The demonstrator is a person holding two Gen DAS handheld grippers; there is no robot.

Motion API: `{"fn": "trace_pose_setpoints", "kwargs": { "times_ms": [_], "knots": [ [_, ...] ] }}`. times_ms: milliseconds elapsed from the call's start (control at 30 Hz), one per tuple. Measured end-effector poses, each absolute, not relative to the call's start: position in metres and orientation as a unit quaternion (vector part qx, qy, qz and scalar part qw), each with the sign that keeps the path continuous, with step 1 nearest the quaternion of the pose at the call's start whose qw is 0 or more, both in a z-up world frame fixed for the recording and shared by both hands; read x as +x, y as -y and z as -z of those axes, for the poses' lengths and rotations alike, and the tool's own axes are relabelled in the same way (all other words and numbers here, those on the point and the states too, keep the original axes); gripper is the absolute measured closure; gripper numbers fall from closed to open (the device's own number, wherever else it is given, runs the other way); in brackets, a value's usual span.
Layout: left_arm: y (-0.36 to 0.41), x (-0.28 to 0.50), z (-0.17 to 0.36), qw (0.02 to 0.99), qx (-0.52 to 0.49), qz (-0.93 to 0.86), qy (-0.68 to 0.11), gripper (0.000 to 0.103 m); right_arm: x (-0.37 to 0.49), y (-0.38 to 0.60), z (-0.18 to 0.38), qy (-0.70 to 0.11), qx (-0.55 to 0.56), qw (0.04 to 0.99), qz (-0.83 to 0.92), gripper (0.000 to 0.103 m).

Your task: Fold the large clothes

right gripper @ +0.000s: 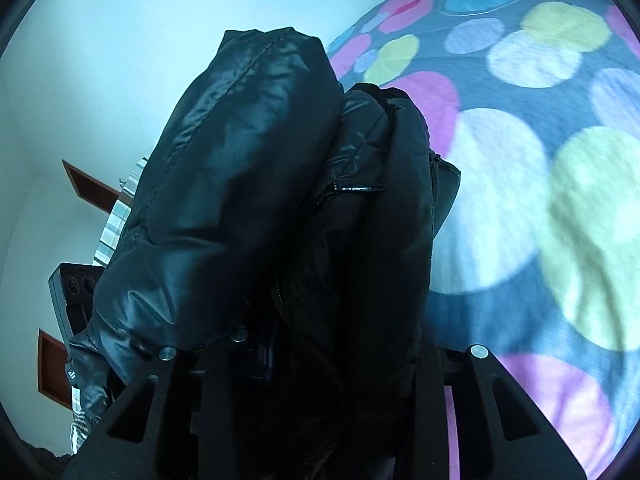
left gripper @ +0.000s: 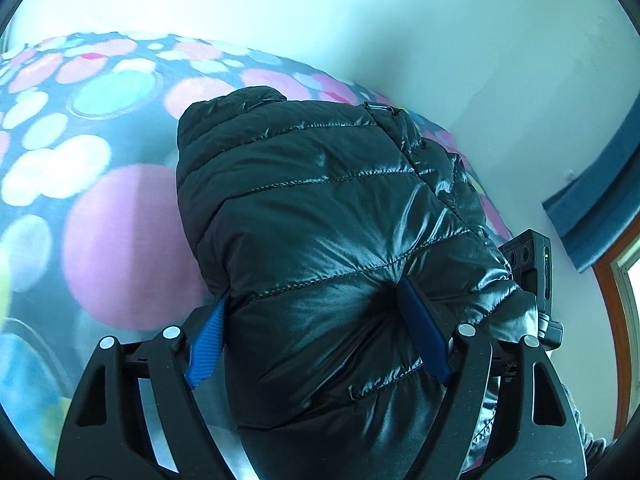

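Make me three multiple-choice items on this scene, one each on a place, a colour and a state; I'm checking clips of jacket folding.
1. Where is the jacket?
A. Bunched between the grippers above the bedspread
B. Hung on a door
C. Inside a drawer

2. What colour is the jacket?
A. Red
B. White
C. Glossy black

3. How is the left gripper?
A. Empty, wide open
B. Pads pressed into the jacket
C. Out of view

Answers: 1 A, fabric fills both wrist views, spotted cover behind; 2 C, shiny black quilting; 3 B, blue pads dent the padding on both sides.
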State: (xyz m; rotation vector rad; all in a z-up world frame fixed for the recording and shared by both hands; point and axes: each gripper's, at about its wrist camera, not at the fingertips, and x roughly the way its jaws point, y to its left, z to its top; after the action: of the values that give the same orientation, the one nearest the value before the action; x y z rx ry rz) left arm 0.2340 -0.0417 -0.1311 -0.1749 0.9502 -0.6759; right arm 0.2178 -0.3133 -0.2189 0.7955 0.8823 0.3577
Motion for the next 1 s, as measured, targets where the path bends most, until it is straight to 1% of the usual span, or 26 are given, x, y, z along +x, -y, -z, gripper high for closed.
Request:
{"fn": "trace_pose_setpoints", "kwargs": {
  "times_ms": [300,467,900,1000],
  "knots": [
    [-0.032,0.273,0.135,0.844,-0.105,0.274,-0.449,0.024,0.293,0.238,0.221,-0.429,0.355,0.802,-0.215,0.070],
    [-0.056,0.290,0.139,0.846,-0.116,0.264,-0.449,0.024,0.323,0.208,0.224,-0.435,0.345,0.801,-0.224,0.070],
    [-0.063,0.303,0.157,0.846,-0.114,0.253,-0.454,0.023,0.348,0.199,0.246,-0.444,0.355,0.794,-0.215,0.070],
    [-0.063,0.303,0.156,0.846,-0.112,0.255,-0.454,0.023,0.334,0.201,0.246,-0.443,0.358,0.794,-0.214,0.070]
  ]
}}
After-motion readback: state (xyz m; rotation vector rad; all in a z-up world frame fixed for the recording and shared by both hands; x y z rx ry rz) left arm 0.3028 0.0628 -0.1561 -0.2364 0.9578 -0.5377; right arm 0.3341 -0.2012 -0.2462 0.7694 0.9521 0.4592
